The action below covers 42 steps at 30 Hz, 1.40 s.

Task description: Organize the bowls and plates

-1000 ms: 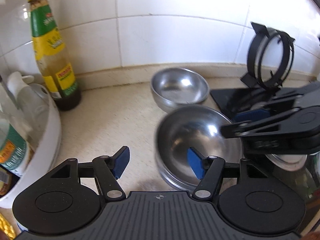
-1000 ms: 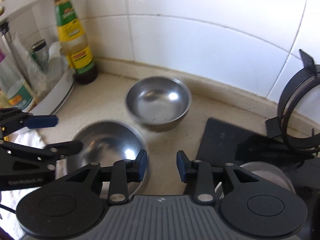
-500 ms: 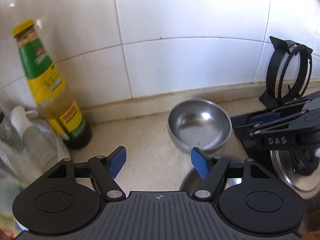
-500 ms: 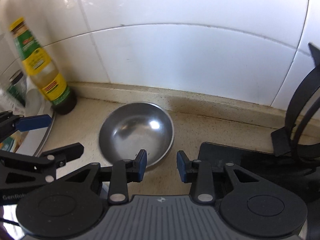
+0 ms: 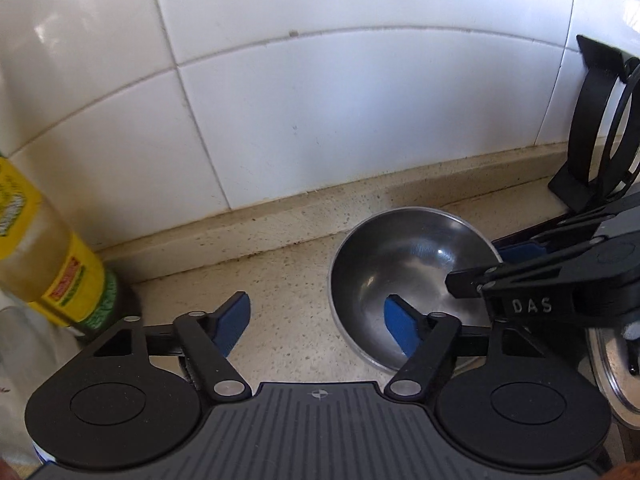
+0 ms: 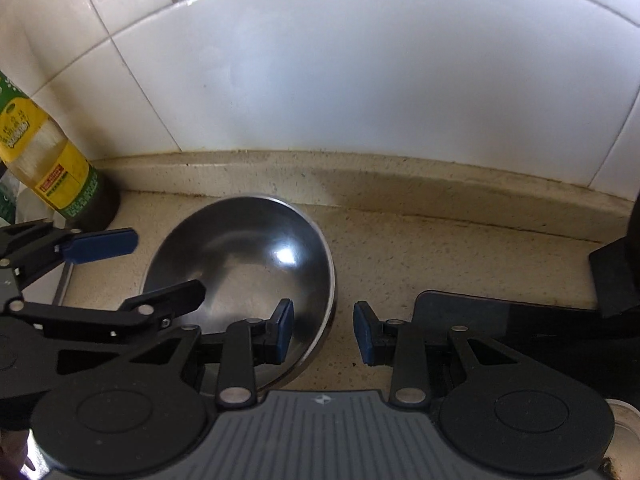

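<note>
surface: speckled beige desk (image 5: 288,280), white tiled wall behind
bowl: round stainless steel bowl (image 5: 404,268) at desk's back edge
handling: light, stiff, slippery; pinch rim
left claw (image 5: 318,326): closing, rim between pads, untouched
right claw (image 6: 323,332): narrow gap, rim between, no grip

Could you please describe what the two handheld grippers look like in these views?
Both are alike: the left gripper and the right gripper are matte black plastic, each with a ribbed grey-black body, two round discs, jointed link bars with silver pivot pins, and blue pads on the fingertips. Seen side-on, the right one carries the white letters DAS. No cables or sleeves show.
</note>
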Each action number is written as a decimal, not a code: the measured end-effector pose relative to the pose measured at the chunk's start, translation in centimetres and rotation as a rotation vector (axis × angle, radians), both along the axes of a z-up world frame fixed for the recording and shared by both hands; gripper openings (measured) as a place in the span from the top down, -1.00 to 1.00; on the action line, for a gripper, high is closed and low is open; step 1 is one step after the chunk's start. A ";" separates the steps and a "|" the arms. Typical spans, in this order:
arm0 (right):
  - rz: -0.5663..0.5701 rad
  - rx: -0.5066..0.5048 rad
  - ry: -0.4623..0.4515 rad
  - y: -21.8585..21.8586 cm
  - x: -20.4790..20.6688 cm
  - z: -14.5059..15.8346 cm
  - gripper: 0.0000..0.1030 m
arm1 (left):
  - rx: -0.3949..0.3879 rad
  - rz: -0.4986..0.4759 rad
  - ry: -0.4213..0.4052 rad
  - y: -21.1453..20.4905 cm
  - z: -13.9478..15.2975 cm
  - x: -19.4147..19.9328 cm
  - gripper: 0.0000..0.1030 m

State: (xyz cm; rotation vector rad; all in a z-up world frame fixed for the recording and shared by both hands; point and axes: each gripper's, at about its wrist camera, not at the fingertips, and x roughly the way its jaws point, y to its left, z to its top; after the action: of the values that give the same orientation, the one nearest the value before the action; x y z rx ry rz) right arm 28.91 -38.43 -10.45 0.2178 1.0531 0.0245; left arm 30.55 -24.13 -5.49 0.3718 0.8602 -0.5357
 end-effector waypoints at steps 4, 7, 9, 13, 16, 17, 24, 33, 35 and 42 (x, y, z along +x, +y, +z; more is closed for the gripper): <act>0.012 0.009 -0.008 -0.1 0.2 -0.2 0.37 | 0.010 -0.023 0.020 -0.5 -1.0 0.4 -0.35; 0.022 0.015 -0.012 0.1 0.2 -0.2 0.38 | 0.015 -0.032 0.031 -0.6 -1.6 0.7 -0.26; 0.021 0.025 -0.015 0.1 0.3 -0.2 0.39 | 0.019 -0.035 0.038 -0.7 -2.0 0.9 -0.17; 0.024 0.030 -0.016 0.1 0.4 -0.2 0.40 | 0.023 -0.049 0.041 -1.0 -2.5 0.9 0.00; 0.029 0.026 -0.018 0.1 0.3 -0.1 0.40 | 0.013 -0.054 0.040 -0.9 -2.6 1.1 0.04; 0.029 0.027 -0.019 0.1 0.3 -0.2 0.40 | 0.009 -0.059 0.043 -1.0 -2.6 1.1 0.14; 0.029 0.034 -0.016 0.2 0.4 -0.3 0.41 | 0.013 -0.082 0.036 -1.4 -2.8 0.7 0.40; 0.030 0.024 -0.029 0.3 0.2 0.6 0.44 | 0.003 -0.078 0.034 -1.4 -2.5 0.9 0.36; 0.031 0.024 -0.031 0.3 0.1 0.8 0.48 | -0.005 -0.080 0.024 -1.2 -2.1 0.7 0.35; 0.020 0.031 -0.026 0.3 0.4 0.5 0.50 | -0.013 -0.081 -0.001 -1.0 -1.0 0.5 0.30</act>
State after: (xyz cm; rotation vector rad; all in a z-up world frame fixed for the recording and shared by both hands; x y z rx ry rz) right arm 29.28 -38.13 -9.98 0.2340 1.0294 0.0614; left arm 31.07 -25.17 -6.54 0.3963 0.8433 -0.6161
